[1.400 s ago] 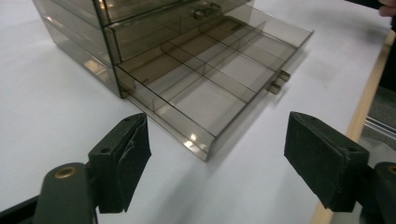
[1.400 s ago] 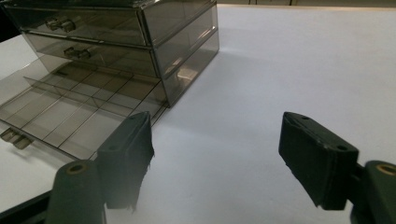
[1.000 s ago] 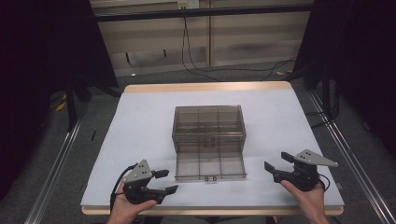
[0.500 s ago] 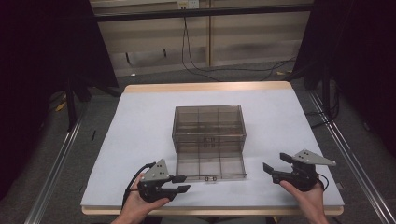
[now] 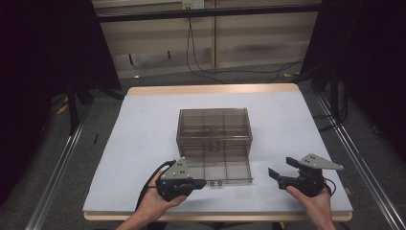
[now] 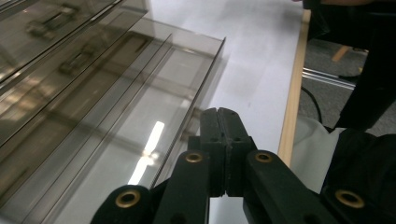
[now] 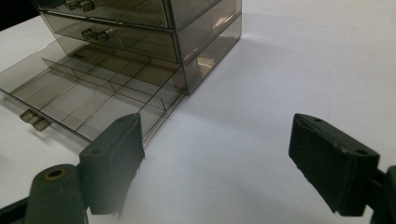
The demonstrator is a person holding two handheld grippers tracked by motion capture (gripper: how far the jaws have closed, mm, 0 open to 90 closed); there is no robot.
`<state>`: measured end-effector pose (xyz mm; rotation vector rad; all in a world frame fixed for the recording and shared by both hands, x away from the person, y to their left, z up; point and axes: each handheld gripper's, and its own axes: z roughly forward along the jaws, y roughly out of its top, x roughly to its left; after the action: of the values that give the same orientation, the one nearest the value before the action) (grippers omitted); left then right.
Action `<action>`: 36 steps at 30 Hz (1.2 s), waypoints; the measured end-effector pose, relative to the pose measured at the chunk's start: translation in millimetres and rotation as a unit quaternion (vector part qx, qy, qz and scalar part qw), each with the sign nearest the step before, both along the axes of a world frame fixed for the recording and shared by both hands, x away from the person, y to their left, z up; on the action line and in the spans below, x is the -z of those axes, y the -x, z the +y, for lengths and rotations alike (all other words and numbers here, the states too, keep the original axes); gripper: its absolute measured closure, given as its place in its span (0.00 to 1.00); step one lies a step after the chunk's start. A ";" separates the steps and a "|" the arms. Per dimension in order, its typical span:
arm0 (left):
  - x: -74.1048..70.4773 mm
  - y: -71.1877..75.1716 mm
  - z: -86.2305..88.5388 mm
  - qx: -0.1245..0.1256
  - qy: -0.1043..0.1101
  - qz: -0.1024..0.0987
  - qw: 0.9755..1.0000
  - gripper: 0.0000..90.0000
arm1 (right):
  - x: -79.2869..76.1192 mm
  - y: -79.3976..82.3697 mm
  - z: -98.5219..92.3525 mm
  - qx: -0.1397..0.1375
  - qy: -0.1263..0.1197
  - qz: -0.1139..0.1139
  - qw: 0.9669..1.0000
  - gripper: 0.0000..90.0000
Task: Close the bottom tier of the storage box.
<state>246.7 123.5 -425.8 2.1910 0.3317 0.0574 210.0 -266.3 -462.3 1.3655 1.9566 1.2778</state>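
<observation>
Hands are seen entering from the near table (image 5: 143, 124) edge, each wrapped round a gripper held roughly level. The left gripper (image 5: 200, 182) is pointed at the front left corner of the pulled-out bottom drawer (image 5: 218, 168); its jaws have just been closing and are pressed together with nothing between them, just beside the drawer's front wall (image 6: 205, 84). The right gripper (image 5: 274, 173) is held apart to the right of the drawer, its jaws having just been opening and standing wide over bare table. The smoky clear drawer box (image 5: 214, 127) stands mid-table; the open drawer's divided compartments (image 7: 93, 88) are seen empty
</observation>
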 end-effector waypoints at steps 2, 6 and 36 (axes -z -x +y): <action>-0.8 -1.0 -7.7 0.013 -0.003 -0.004 1.000 1.00 | 0.0 0.0 0.2 -0.001 0.000 0.000 1.000 0.19; 0.7 -0.8 -20.8 0.033 -0.011 -0.004 0.999 1.00 | 0.5 0.2 -0.5 0.000 0.002 0.002 1.000 0.19; 37.3 -3.6 -48.4 0.034 -0.056 0.014 0.998 1.00 | 0.3 3.0 -1.5 -0.005 -0.006 0.007 1.000 0.17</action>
<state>250.2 75.1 -463.1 2.3139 0.2746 0.0082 207.0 -267.8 -462.6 1.3759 1.9702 1.2902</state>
